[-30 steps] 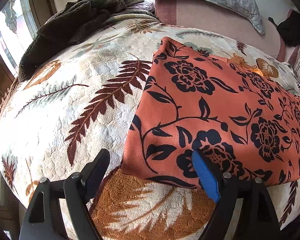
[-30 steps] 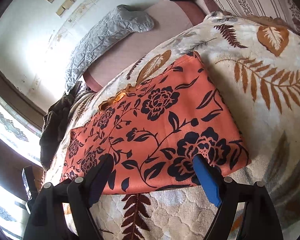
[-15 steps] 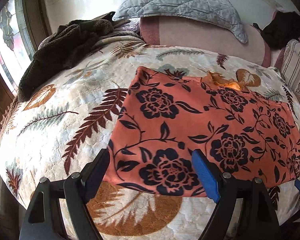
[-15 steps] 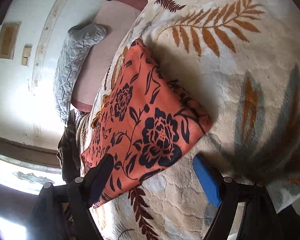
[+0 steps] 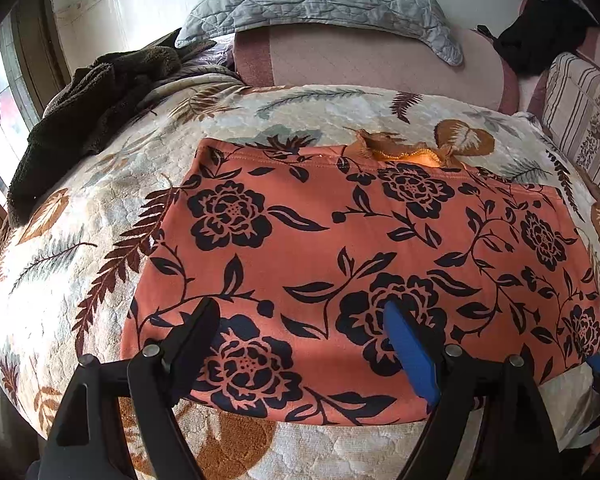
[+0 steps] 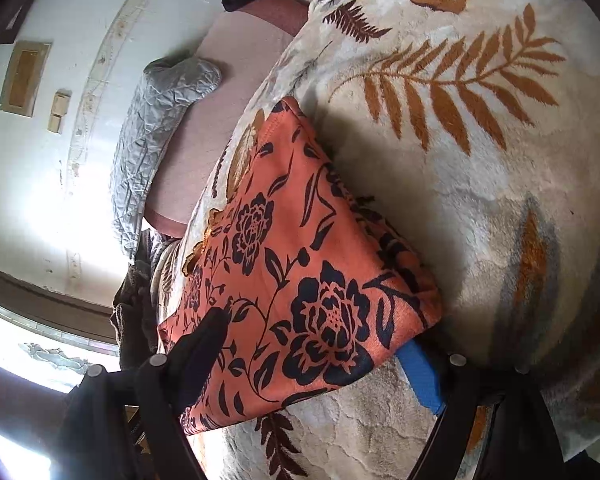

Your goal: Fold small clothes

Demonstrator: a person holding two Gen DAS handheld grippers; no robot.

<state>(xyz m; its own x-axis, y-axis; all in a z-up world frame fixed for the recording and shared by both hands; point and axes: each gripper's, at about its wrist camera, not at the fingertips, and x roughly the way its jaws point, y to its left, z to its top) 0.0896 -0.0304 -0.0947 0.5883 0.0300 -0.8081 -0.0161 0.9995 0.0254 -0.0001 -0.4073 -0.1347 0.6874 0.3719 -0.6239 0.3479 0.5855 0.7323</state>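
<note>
An orange garment printed with black flowers lies folded flat on the cream, leaf-patterned plush bedspread. The left gripper hovers over its near edge, jaws spread wide, gripping nothing. The right gripper sits at the garment's near right corner — jaws wide apart, the blue finger slipped under the cloth, not pinching it.

Orange floral garment: one, flat on the leaf-print blanket, near its front edge
Dark brown towel-like heap: one, at the blanket's far left corner
Grey quilted pillow: one, beyond the far edge
Black cloth: one, past the far right corner
Striped cushion: one, at the right edge
Grippers: two, the left gripper and the right gripper
</note>
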